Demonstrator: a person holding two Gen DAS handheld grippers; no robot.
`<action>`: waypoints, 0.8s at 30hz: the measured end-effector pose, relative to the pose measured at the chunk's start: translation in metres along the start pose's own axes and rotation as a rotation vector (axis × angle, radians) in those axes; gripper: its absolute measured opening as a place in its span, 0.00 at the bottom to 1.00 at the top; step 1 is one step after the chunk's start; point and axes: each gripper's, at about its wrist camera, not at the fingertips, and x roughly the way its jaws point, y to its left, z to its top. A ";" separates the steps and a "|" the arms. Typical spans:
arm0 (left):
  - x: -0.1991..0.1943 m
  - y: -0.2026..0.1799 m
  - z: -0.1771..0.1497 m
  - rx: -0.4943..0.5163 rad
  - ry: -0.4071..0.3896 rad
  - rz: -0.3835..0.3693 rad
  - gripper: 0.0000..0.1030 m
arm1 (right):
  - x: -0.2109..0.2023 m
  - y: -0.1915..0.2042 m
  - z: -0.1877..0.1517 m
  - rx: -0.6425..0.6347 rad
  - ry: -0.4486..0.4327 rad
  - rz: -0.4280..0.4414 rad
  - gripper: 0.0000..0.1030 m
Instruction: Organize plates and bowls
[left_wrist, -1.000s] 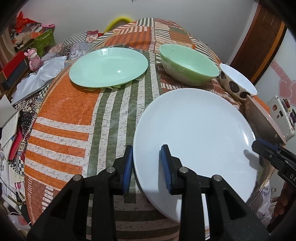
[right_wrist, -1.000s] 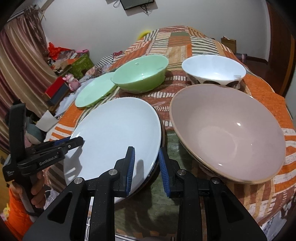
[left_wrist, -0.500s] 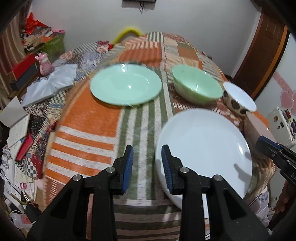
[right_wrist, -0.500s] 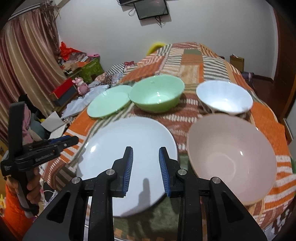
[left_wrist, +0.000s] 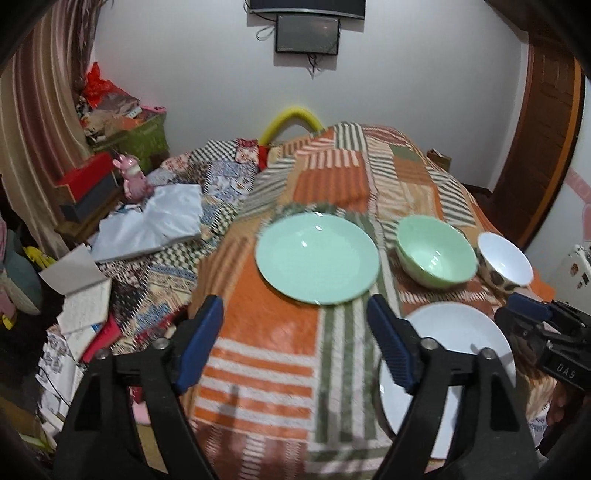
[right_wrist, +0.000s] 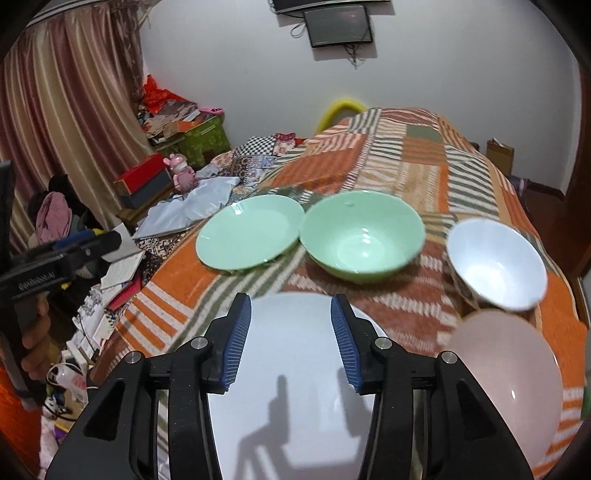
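Left wrist view, "DAS" on right hand-held gripper (left_wrist: 532, 314)

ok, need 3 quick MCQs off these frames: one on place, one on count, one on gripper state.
1. The green plate lies:
A. left of the green bowl
B. inside the pink bowl
C. on the white plate

2. Bowls on the bedspread:
A. one
B. three
C. five

3. The right hand-held gripper is:
A. shut on the white plate
B. shut on the green bowl
C. open, holding nothing

Key:
1 A, the plate's rim meets the green bowl's left side.
2 B, green, white spotted, pink.
3 C, its jaws stand apart above the white plate.
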 end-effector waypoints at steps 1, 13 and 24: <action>0.001 0.003 0.003 0.002 -0.004 0.008 0.82 | 0.004 0.001 0.003 -0.004 0.005 0.005 0.41; 0.069 0.033 0.024 0.012 0.066 0.063 0.86 | 0.061 0.012 0.040 -0.080 0.085 0.034 0.41; 0.155 0.049 0.020 -0.038 0.187 0.021 0.66 | 0.112 0.007 0.073 -0.148 0.167 0.013 0.41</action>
